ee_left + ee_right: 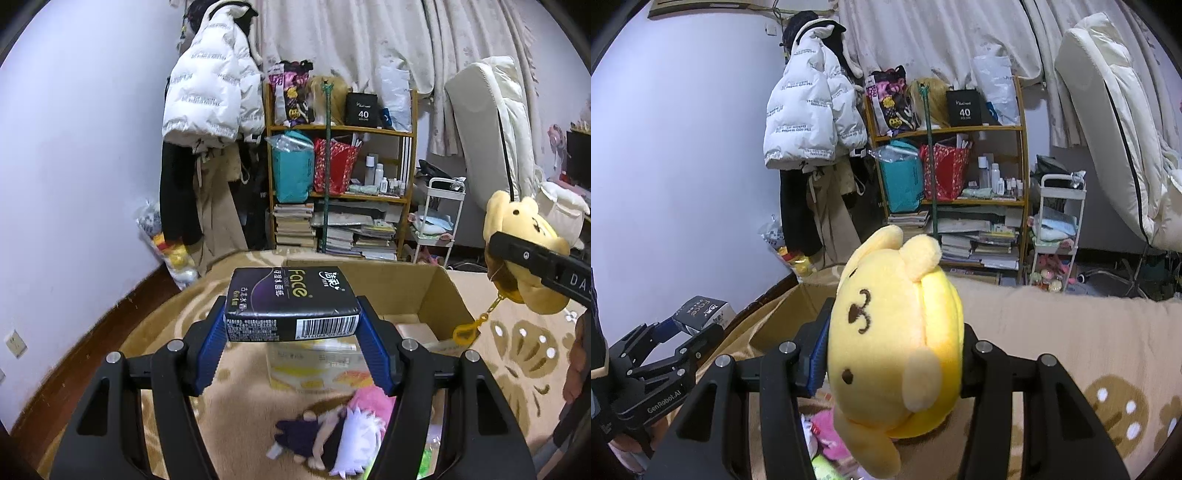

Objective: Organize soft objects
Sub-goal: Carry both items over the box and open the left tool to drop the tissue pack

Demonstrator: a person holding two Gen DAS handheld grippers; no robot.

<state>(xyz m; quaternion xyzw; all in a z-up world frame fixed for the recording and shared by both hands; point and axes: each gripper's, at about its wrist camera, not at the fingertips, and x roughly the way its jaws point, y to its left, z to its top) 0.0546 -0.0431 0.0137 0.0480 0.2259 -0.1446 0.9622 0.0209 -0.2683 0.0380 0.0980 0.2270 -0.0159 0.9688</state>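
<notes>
My left gripper (291,325) is shut on a black tissue pack (291,299) printed "Face", held in the air over the near edge of an open cardboard box (432,291). My right gripper (890,354) is shut on a yellow plush dog (897,332), held above the carpet to the right of the box. The plush dog also shows in the left wrist view (524,240), with a yellow clip (465,332) dangling. The left gripper with the pack shows in the right wrist view (687,328). Another tissue pack (314,365) and a pile of plush dolls (340,435) lie on the carpet below.
A beige patterned carpet (517,354) covers the floor. A wooden shelf (340,166) with bags and books stands at the back wall, a white trolley (439,218) beside it. A coat rack with a white jacket (207,92) is left. A folded mattress (1115,122) leans right.
</notes>
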